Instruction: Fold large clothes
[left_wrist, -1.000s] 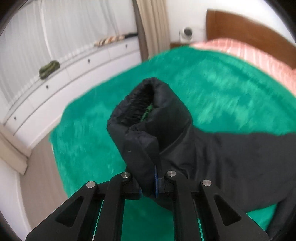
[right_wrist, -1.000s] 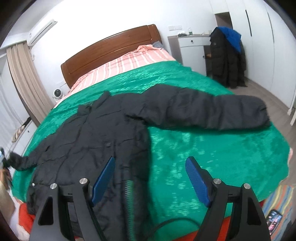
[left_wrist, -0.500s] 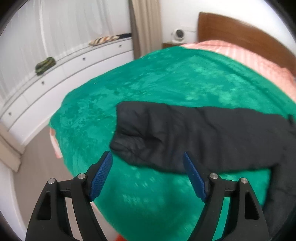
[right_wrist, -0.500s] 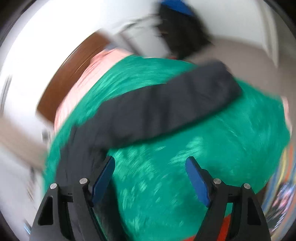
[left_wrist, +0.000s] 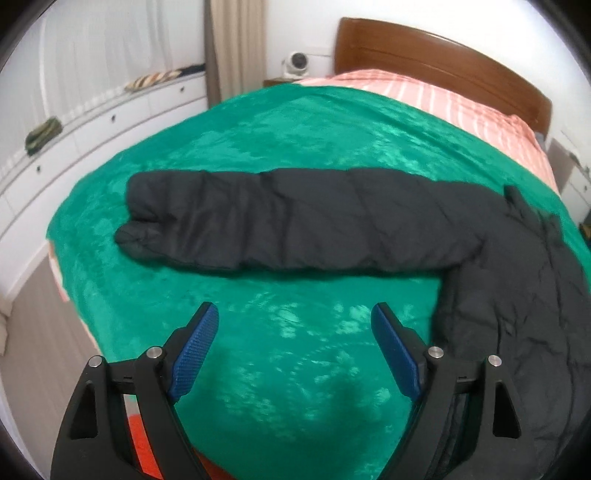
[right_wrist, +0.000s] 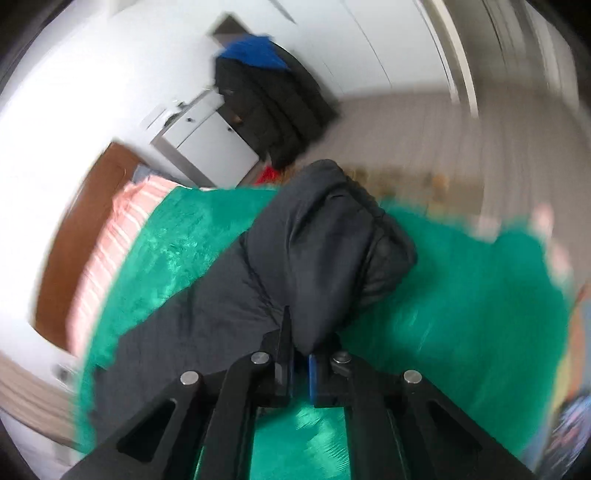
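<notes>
On the bed (left_wrist: 295, 155), a black coat (left_wrist: 517, 314) lies spread over the green blanket. One sleeve (left_wrist: 295, 229) is laid out straight and flat across the blanket, judged ready for folding inward. Left gripper (left_wrist: 291, 350) hangs above bare blanket with jaws apart, holding nothing. Right gripper (right_wrist: 301, 363) is clamped on the other sleeve's cuff (right_wrist: 332, 266), which is raised and bunched (view blurred), presumably to draw that sleeve out or carry it across the body.
</notes>
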